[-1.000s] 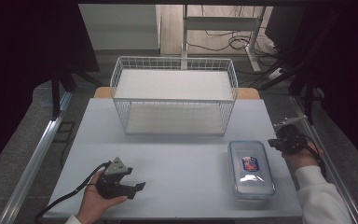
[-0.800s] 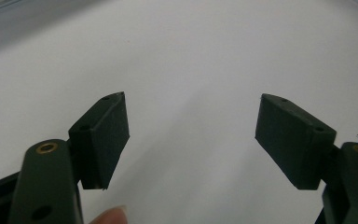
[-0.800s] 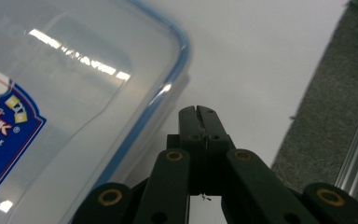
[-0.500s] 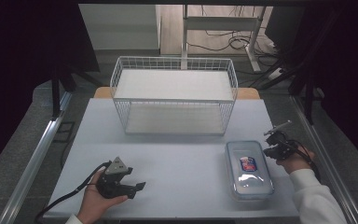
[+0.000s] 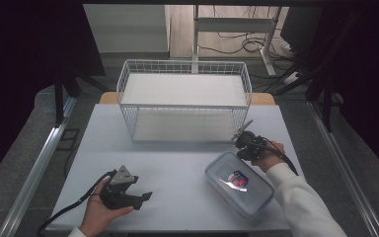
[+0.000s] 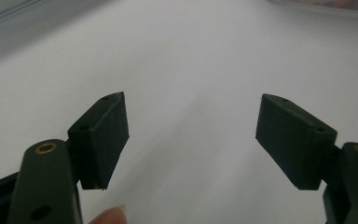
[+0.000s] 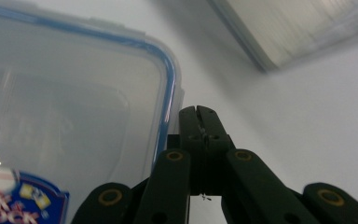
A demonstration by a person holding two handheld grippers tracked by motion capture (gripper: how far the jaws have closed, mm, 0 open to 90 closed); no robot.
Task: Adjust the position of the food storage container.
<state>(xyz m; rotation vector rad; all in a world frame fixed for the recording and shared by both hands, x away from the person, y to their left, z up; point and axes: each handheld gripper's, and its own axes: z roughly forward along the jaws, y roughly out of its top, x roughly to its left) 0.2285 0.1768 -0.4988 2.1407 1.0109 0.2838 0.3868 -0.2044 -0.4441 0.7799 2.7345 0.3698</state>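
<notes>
In the high view, the left hand-held gripper (image 5: 143,197) rests on the white desk (image 5: 177,163) near its front left, jaws apart and holding nothing, while the right hand-held gripper (image 5: 238,138) sits just beyond the far corner of the clear rectangular plastic container with a blue-sealed lid (image 5: 239,183), in front of the white wire basket (image 5: 185,79). In the left gripper view, the black pads (image 6: 105,135) stand well apart over bare desk. In the right gripper view, the jaws are pressed together, empty, just beside the container's lid edge (image 7: 168,88).
</notes>
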